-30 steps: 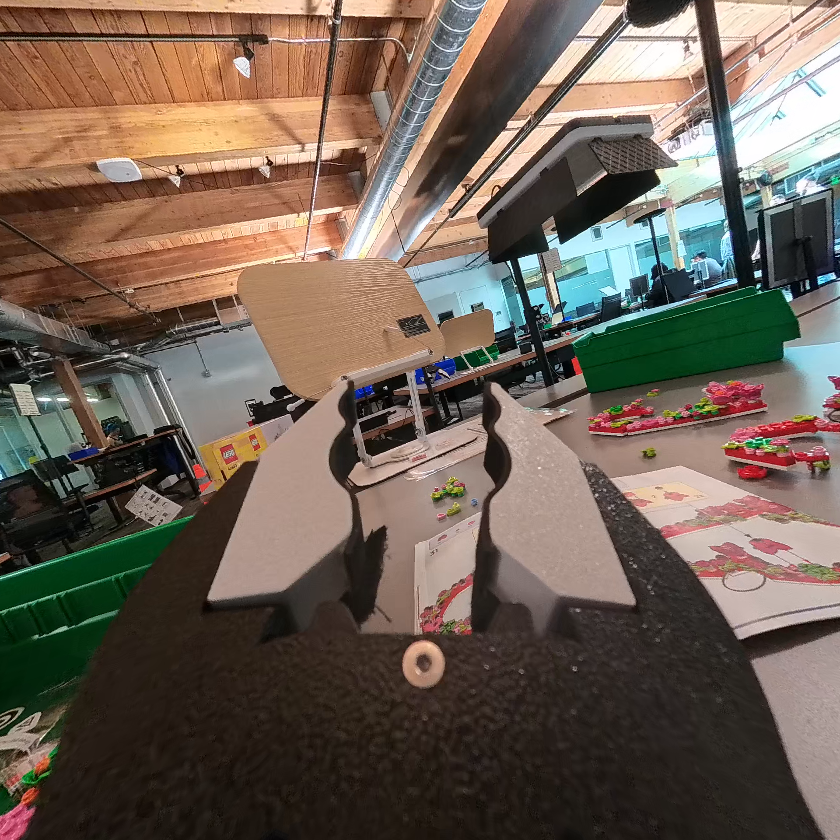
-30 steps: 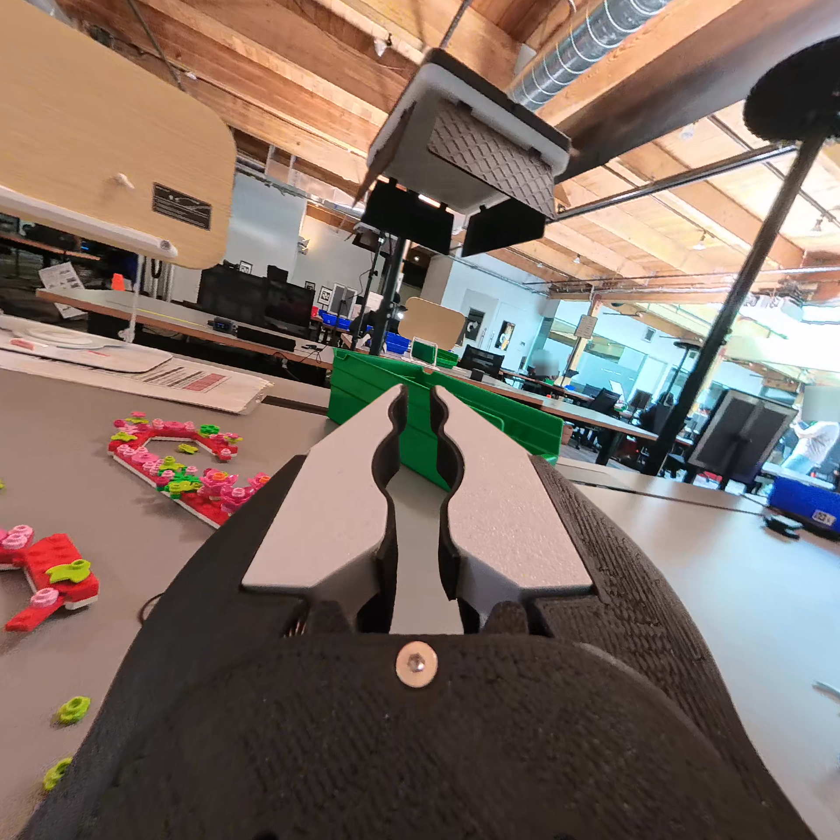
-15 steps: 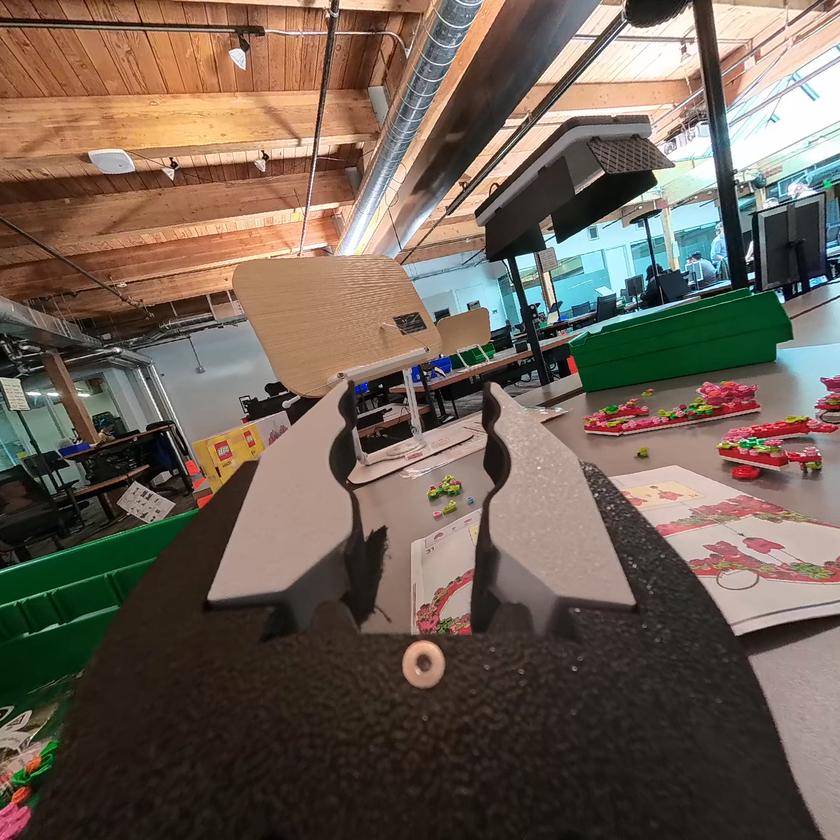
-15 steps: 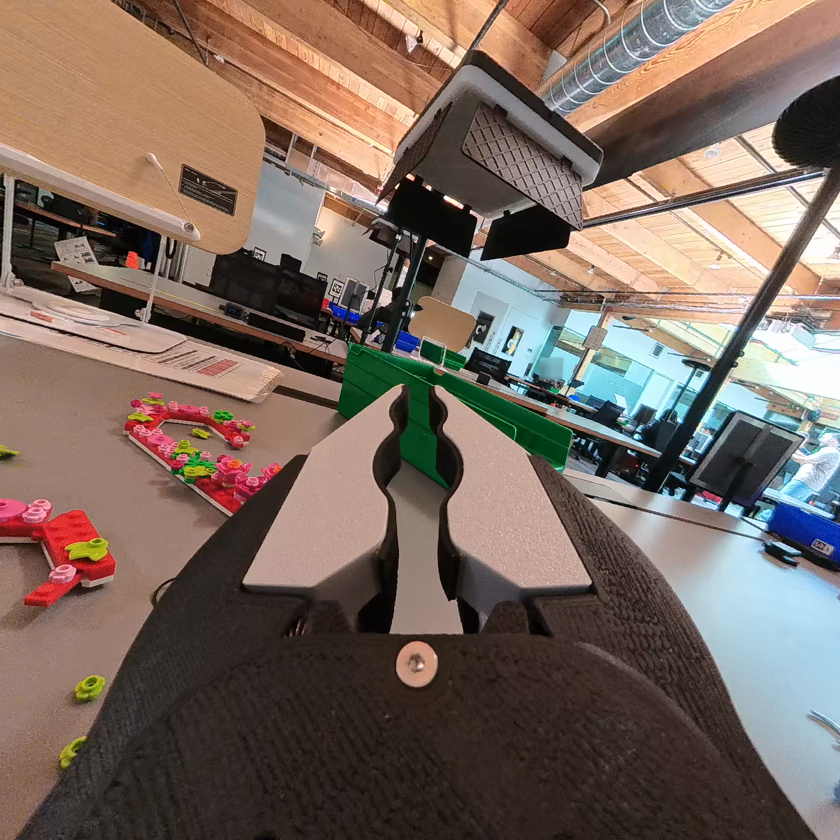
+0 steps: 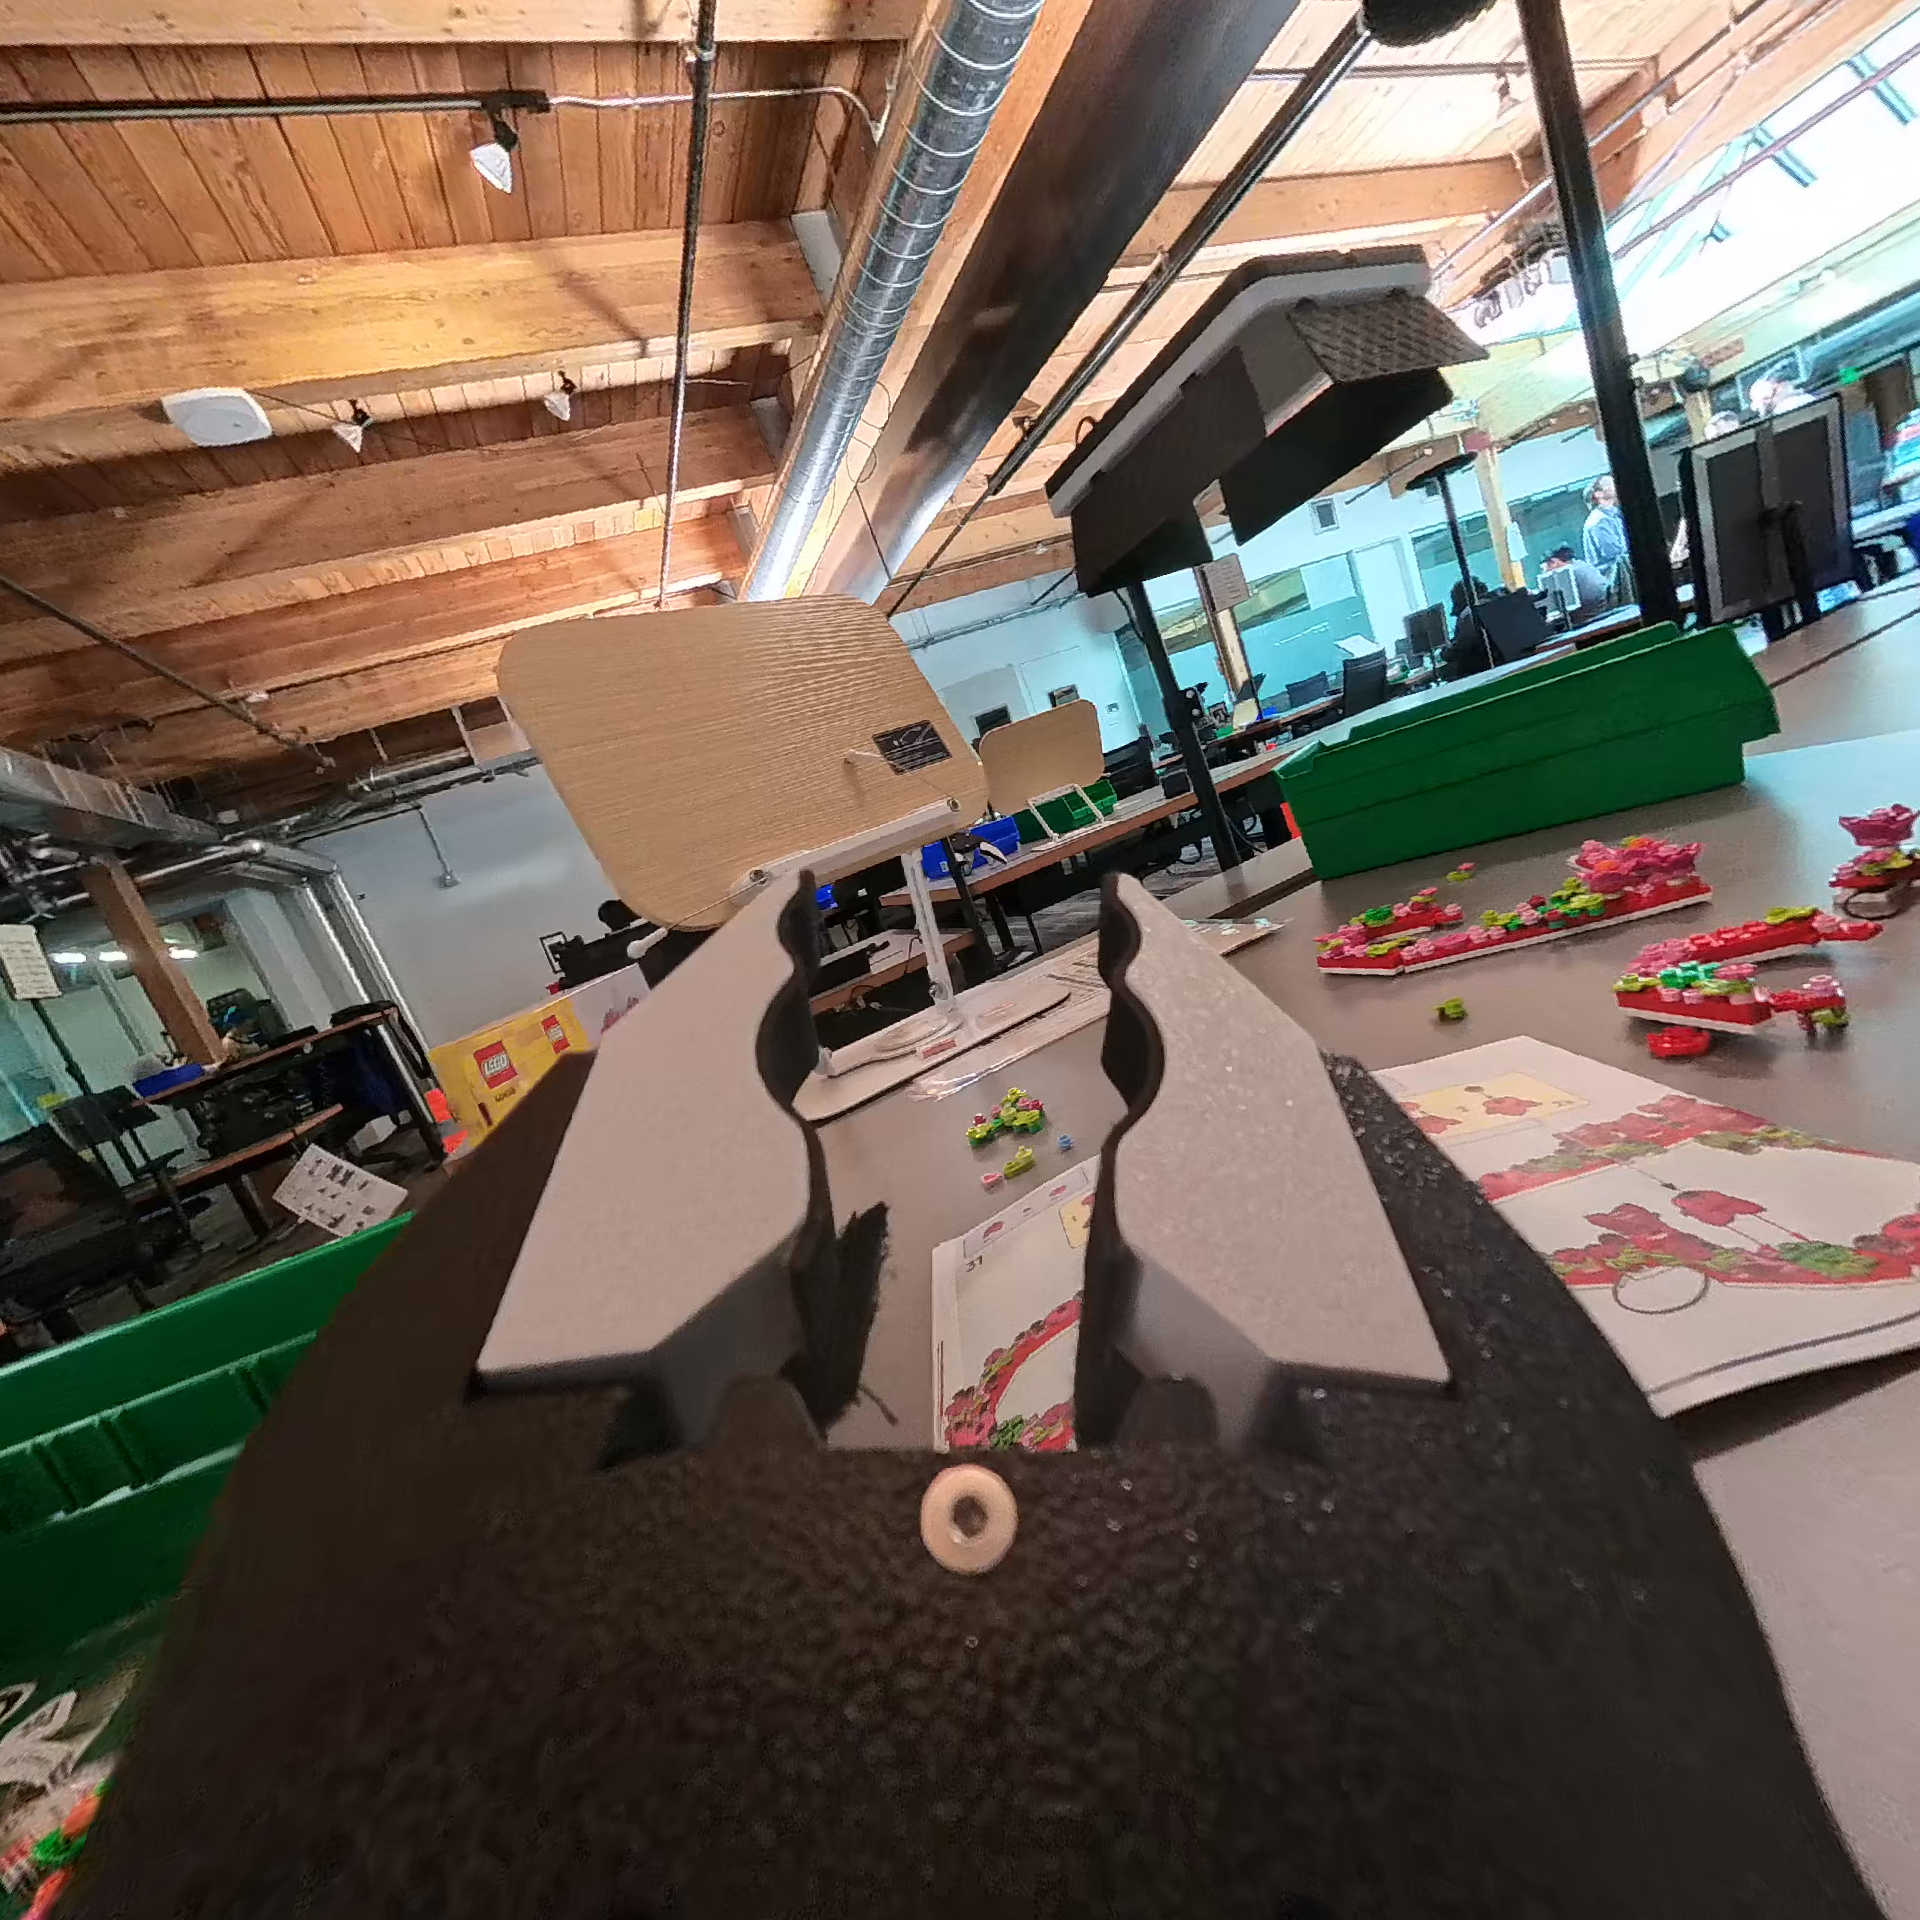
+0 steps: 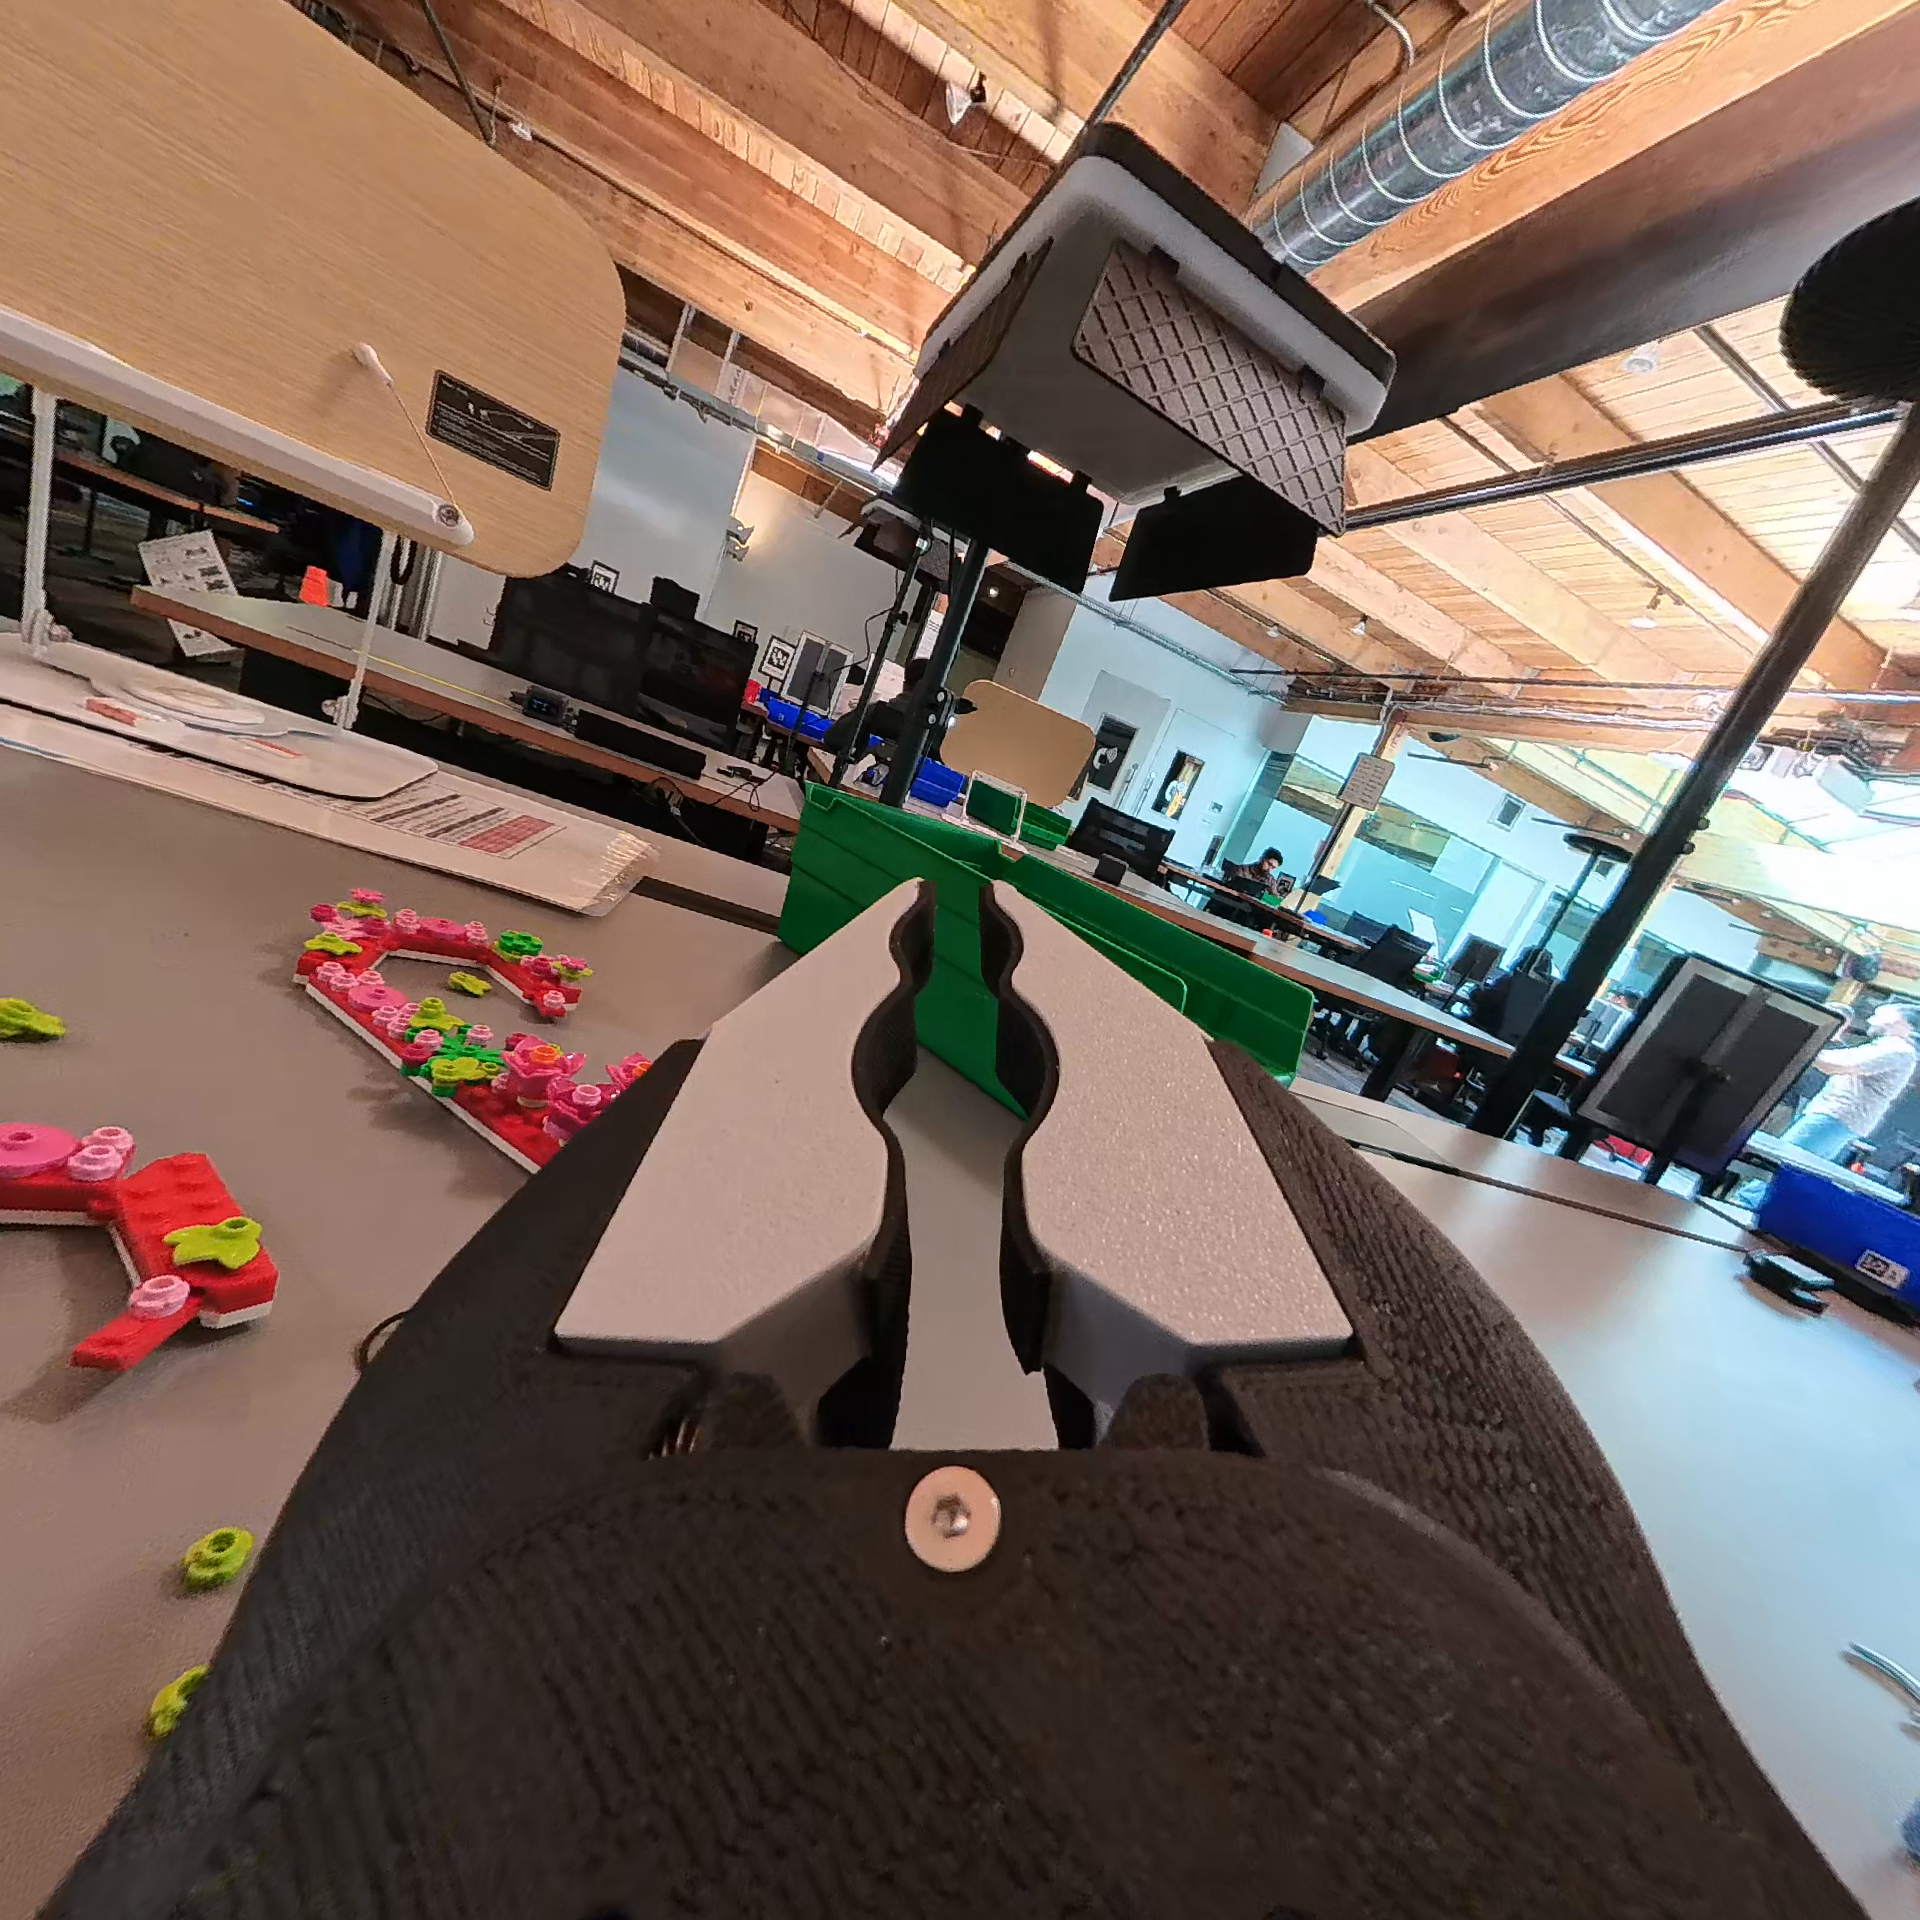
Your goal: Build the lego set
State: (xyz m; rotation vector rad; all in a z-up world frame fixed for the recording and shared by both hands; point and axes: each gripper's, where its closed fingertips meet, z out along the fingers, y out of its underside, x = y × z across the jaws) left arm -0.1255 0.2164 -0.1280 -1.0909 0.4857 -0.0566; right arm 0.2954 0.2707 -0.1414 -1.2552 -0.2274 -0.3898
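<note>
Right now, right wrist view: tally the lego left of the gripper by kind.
Red-and-pink builds: 2
Loose lime pieces on open table: 3
Lime piece inside the looped build's opening: 1
Total: 6

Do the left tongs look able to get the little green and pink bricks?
Probably yes. The left tongs are open and empty, and the loose bricks lie on bare table straight ahead with nothing between.

On the table (image 5: 1849,1475) lay 1 open instruction booklet (image 5: 1662,1236), 1 green bin (image 5: 1527,748) and 3 red-and-pink lego sections (image 5: 1507,920).
</note>
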